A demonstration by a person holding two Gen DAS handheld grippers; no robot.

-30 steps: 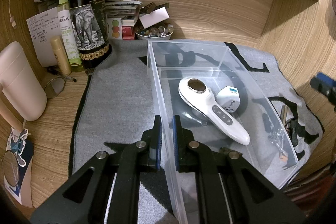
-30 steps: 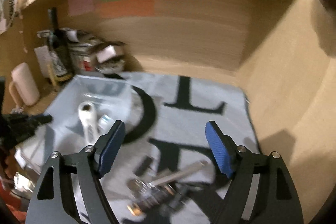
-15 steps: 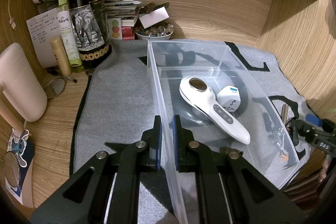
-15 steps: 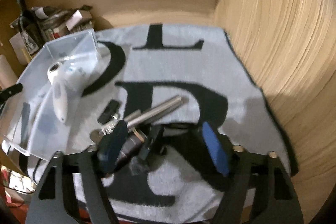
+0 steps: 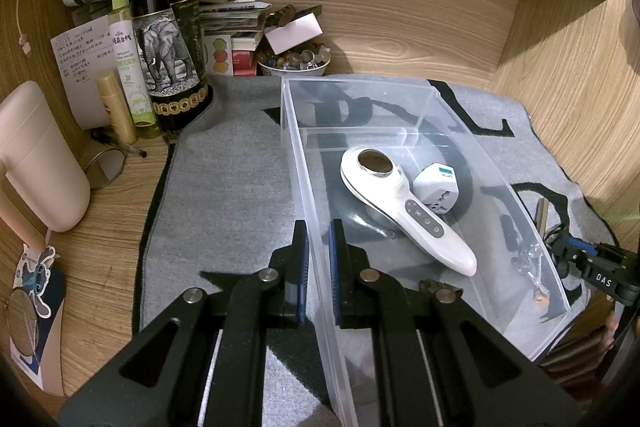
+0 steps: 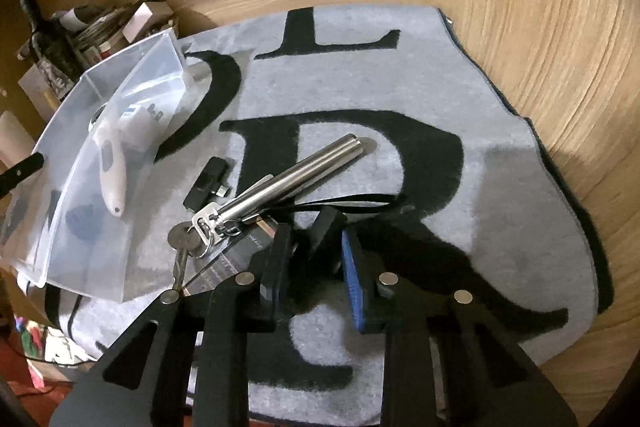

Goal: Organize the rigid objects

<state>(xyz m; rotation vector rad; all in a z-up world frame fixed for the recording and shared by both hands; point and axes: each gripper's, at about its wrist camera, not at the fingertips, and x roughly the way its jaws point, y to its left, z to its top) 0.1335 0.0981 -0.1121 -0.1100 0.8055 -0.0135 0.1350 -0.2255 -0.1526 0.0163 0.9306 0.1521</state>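
Right gripper [image 6: 316, 259] has dropped down onto the grey mat [image 6: 460, 75] since a second ago, and its jaws have just been closing around a black fob [image 6: 326, 227] on the key bunch [image 6: 200, 227], pads about touching it. A steel tube [image 6: 296, 175] and black dongle [image 6: 206, 183] lie just beside. Left gripper [image 5: 318, 267] stays pinched on the clear bin [image 5: 460, 131] wall; inside, a white massager [image 5: 400, 207] and white plug adapter [image 5: 438, 187].
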